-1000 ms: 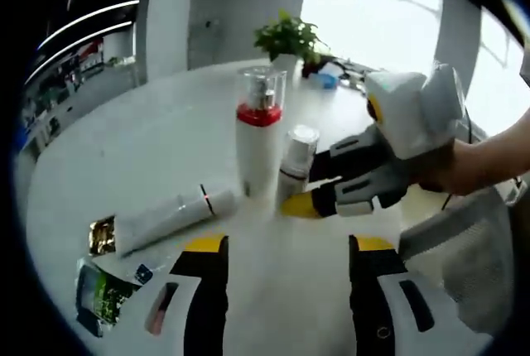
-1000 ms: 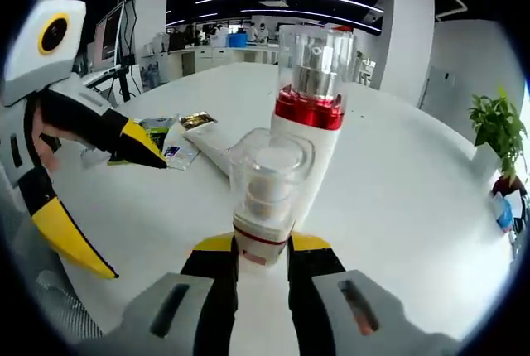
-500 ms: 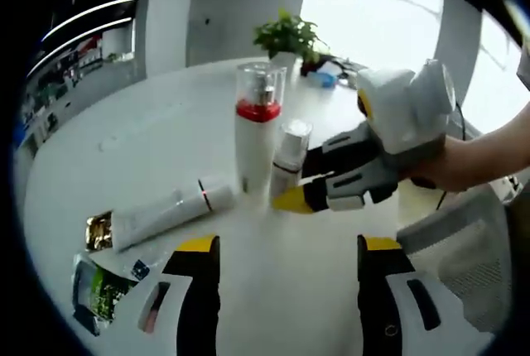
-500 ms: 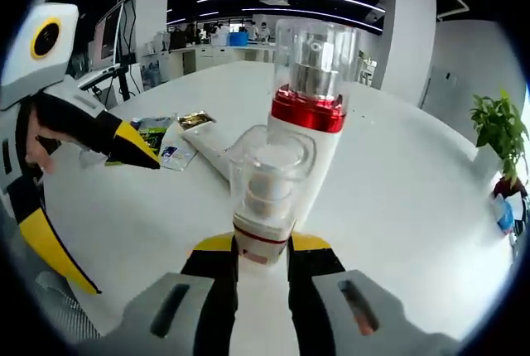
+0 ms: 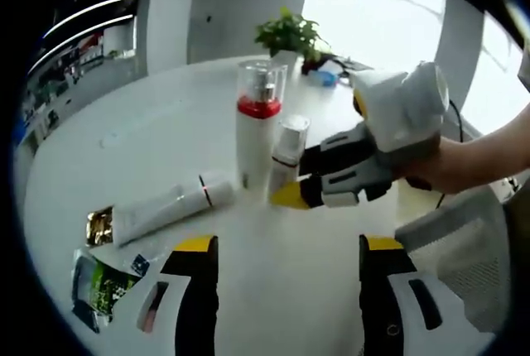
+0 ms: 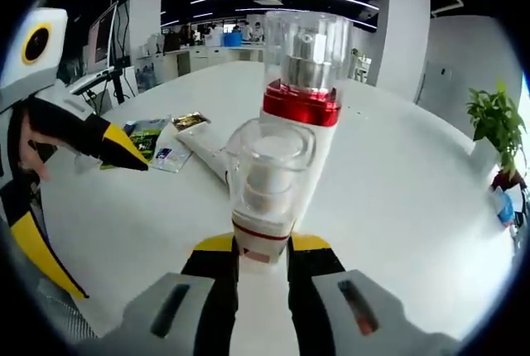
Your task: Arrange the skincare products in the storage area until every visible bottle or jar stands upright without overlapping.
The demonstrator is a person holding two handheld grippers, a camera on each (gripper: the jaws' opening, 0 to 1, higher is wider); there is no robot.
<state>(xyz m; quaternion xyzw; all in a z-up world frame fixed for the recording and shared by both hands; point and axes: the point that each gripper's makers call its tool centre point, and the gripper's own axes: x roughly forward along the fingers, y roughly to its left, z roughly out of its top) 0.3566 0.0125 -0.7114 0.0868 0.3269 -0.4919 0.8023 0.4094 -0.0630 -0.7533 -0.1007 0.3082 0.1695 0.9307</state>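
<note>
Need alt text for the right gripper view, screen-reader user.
The right hand-held gripper is shut on a small clear-capped bottle, held upright just in front of a taller white bottle with a red collar on a white table. To the left, the open left hand-held gripper reaches in; a white tube and sachets lie flat behind.

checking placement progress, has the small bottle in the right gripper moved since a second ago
Yes. In the left gripper view the small bottle has edged closer to the tall red-collared bottle.

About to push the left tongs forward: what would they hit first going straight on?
Bare white table first, then probably the small bottle held in the right tongs, beside the tall red-collared bottle. Depth is uncertain.
</note>
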